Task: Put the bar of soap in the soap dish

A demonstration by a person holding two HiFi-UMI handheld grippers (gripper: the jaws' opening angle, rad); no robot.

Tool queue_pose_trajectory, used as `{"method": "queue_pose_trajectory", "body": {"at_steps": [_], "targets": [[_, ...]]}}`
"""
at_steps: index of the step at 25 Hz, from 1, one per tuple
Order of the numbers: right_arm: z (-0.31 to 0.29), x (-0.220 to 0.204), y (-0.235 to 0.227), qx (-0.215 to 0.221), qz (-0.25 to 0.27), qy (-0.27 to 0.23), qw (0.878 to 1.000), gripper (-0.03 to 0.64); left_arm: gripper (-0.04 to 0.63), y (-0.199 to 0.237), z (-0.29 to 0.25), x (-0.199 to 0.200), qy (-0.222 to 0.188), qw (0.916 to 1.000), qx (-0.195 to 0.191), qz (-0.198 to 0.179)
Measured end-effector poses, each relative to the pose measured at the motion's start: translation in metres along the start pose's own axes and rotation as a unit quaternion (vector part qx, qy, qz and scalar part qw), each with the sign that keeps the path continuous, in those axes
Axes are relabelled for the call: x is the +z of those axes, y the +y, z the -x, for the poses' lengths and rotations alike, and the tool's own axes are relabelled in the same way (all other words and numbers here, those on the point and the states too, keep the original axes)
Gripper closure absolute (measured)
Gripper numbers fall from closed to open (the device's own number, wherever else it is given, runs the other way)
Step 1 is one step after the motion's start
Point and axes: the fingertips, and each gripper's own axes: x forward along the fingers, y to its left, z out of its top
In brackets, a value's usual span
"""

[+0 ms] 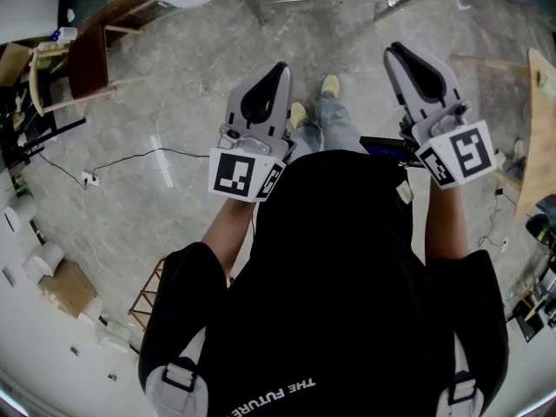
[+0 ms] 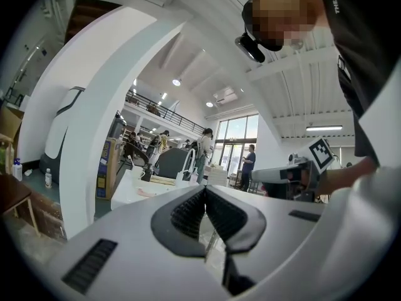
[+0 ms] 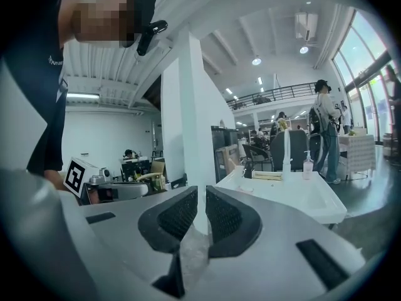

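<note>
In the head view my left gripper (image 1: 279,69) and right gripper (image 1: 397,52) are held out side by side at chest height over a grey marble floor (image 1: 165,111). Both have their jaws together with nothing between them. The left gripper view shows its tips (image 2: 205,190) touching. The right gripper view shows its pads (image 3: 201,196) a hair apart and bare. Ahead stands a white sink unit (image 3: 313,199) with a tap and a pump bottle (image 3: 307,165); it shows in the left gripper view too (image 2: 135,193). Small pale things lie on its top, too far off to tell. No bar of soap or soap dish can be made out.
A wide white pillar (image 3: 188,124) rises between me and the sink unit. Several people stand beyond it by tall windows. In the head view a wooden chair (image 1: 82,68) and a black cable (image 1: 130,156) lie at the left, and a wooden tabletop edge (image 1: 537,137) at the right.
</note>
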Motion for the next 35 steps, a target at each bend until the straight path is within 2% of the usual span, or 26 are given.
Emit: {"method": "queue_pose_trajectory", "body": {"at_steps": [8, 21, 35], "targets": [[0.012, 0.000, 0.005, 0.008, -0.010, -0.009, 1.000, 0.566, 0.591, -0.016, 0.009, 0.010, -0.004, 0.9999, 0.011, -0.003], [0.044, 0.013, -0.018, 0.006, -0.017, -0.051, 0.999, 0.566, 0.591, -0.057, -0.001, 0.030, -0.005, 0.9989, 0.038, -0.028], [0.055, 0.018, -0.027, -0.001, -0.014, -0.061, 0.998, 0.566, 0.592, -0.062, -0.009, 0.041, -0.012, 0.9985, 0.031, -0.042]]}}
